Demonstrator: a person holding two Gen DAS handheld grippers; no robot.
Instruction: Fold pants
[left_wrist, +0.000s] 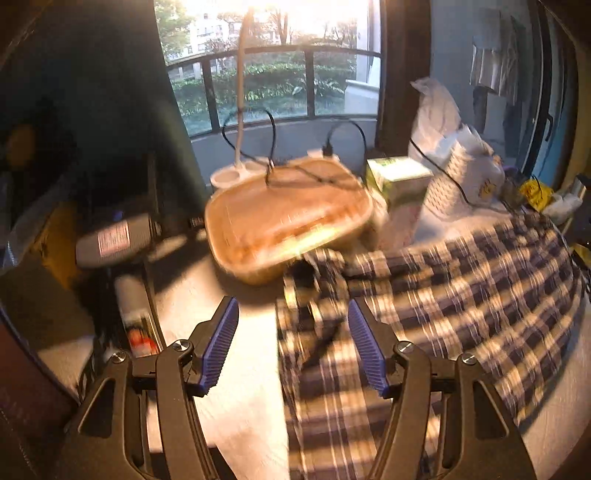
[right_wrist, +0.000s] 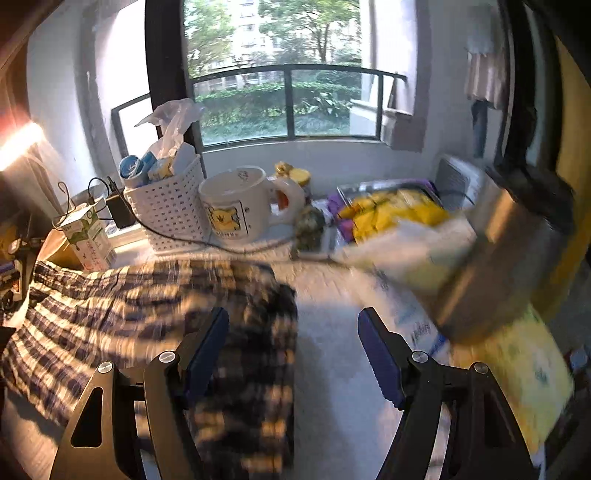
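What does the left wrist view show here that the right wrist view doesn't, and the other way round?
Left wrist only: the tan tray, a white lamp base, and the open left gripper.
Right wrist only: the white mug, a metal tray of yellow packets, and the open right gripper.
Both: the plaid pants on the white table, the white perforated basket, the green carton, the window.

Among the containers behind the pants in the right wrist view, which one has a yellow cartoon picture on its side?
The white mug with the handle. The perforated white basket to its left is plain, and the small carton further left has green print.
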